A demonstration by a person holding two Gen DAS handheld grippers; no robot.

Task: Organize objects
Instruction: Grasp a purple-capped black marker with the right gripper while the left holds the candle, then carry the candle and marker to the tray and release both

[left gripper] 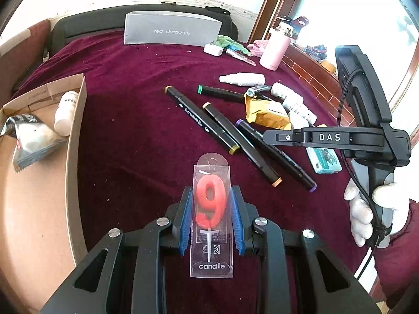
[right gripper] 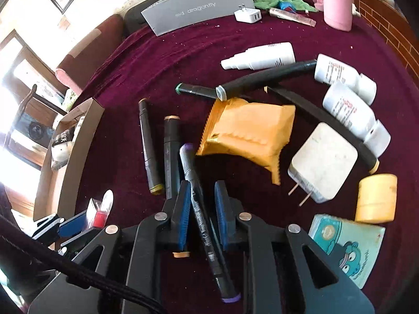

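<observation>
My left gripper (left gripper: 211,192) is shut on a clear "candle" pack (left gripper: 211,209) with a red number 9 in it, held above the maroon cloth (left gripper: 125,110). The pack also shows edge-on in the right wrist view as the candle pack (right gripper: 98,213). My right gripper (right gripper: 202,184) is shut on a black marker with purple caps (right gripper: 199,196), which lies slanted between the blue pads. Seen from the left wrist, the right gripper (left gripper: 272,136) sits over the marker pile, held by a white-gloved hand (left gripper: 366,209). An open cardboard box (left gripper: 76,130) stands at the left.
The box holds a white bottle (left gripper: 65,112) and a snack packet (left gripper: 31,138). Loose on the cloth lie several black markers (right gripper: 148,144), a yellow packet (right gripper: 248,130), white bottles (right gripper: 262,56), a charger (right gripper: 324,162), a yellow jar (right gripper: 377,197) and a teal card pack (right gripper: 348,246). A grey box (left gripper: 170,30) and pink tumbler (left gripper: 276,49) stand behind.
</observation>
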